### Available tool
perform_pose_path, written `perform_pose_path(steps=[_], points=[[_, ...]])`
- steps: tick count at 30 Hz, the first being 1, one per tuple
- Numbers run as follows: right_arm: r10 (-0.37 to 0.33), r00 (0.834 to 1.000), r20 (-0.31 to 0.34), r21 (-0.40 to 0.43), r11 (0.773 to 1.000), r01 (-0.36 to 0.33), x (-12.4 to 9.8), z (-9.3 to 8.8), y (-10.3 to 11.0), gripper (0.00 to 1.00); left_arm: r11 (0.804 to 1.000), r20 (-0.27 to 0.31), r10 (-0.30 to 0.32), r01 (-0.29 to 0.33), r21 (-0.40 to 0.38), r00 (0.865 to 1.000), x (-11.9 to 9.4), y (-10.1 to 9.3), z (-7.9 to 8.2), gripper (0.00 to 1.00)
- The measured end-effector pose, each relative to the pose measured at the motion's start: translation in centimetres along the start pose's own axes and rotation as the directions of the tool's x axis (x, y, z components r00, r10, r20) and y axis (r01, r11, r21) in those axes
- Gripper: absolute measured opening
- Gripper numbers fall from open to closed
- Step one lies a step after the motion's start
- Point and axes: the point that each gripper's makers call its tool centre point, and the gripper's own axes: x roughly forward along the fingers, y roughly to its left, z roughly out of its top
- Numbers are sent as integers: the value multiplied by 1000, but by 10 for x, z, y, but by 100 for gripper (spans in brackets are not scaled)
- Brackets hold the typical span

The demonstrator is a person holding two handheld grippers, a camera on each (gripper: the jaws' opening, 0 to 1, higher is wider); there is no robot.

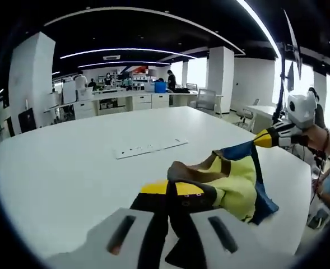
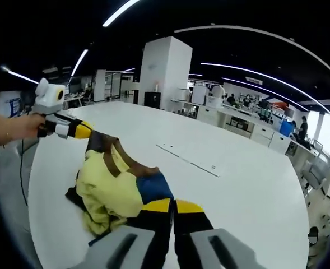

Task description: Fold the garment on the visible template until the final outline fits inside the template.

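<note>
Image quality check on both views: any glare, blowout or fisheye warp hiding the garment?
Left gripper view: windows at right are blown out, ceiling strips bow from fisheye, garment is evenly lit and sharp. Right gripper view: table edge curves strongly, garment is clear, with soft shadow beneath; own tongs are close and slightly soft.

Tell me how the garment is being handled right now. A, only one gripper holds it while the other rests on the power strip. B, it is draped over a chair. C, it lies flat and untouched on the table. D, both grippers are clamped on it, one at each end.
D: the left gripper and the right gripper each pinch an end of the bunched yellow, blue and brown garment, held between them over the white table.
</note>
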Motion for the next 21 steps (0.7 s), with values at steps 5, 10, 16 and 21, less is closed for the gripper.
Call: perform_pose_path(steps=[5,10,16,21], points=[[-30,999,20,5,1000,30,8,8,-14,0,999,17,26,-25,-21,1000,23,13,12,0],[-59,998,29,9,998,59,19,11,-29,0,997,23,54,-53,-50,998,45,22,16,0],[-105,994,-2,45,993,105,38,5,-52,0,992,-7,121,-121,-40,993,75,38,9,0],[-143,989,-30,84,986,145,63,-2,-73,0,984,-55,160,-164,-70,986,101,50,-11,0]])
